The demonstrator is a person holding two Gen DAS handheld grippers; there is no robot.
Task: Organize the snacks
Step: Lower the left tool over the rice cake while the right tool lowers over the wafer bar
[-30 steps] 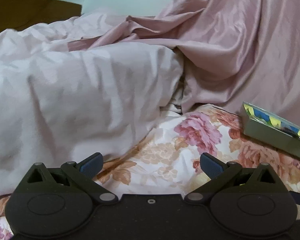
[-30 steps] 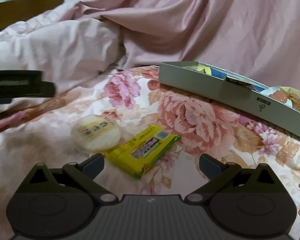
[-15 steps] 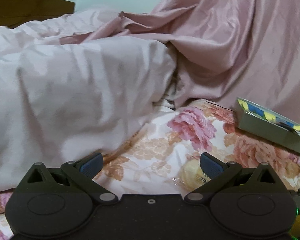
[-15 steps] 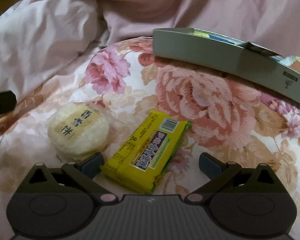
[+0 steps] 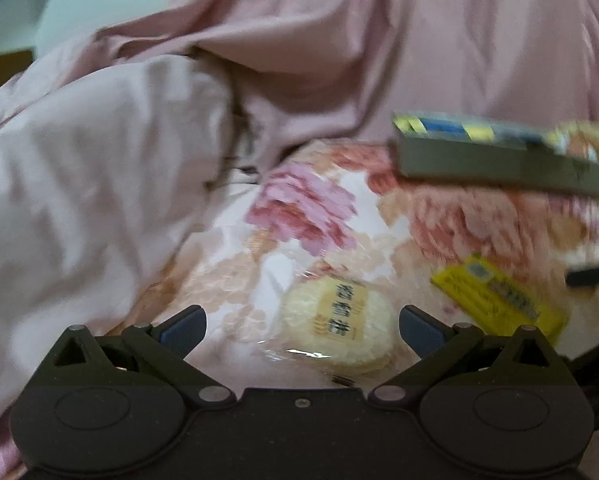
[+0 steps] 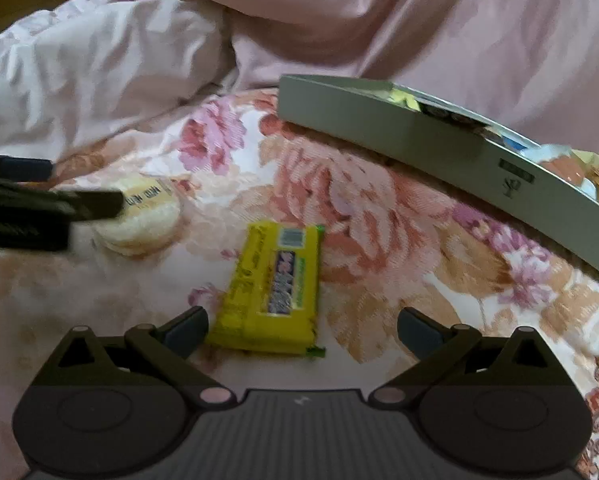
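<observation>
The left gripper (image 5: pixel 302 326) is spread wide with nothing held, its blue-padded fingers (image 5: pixel 183 326) flanking a round wrapped rice cracker (image 5: pixel 337 322) lying on the floral bedsheet (image 5: pixel 307 216). The right gripper (image 6: pixel 302 328) is likewise spread and empty, with a yellow snack bar (image 6: pixel 273 288) between its tips, just right of the cracker. Beyond the cracker, a grey snack tray (image 6: pixel 399 136) holding packets rests against the pink quilt (image 6: pixel 419 20).

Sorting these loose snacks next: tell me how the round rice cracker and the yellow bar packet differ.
The round rice cracker is a pale disc in clear wrap; the yellow bar packet is a bright, opaque rectangle. The cracker lies between the open left tongs, the packet between the open right tongs. Both lie flat on the floral bedspread, outside the grey tray.
</observation>
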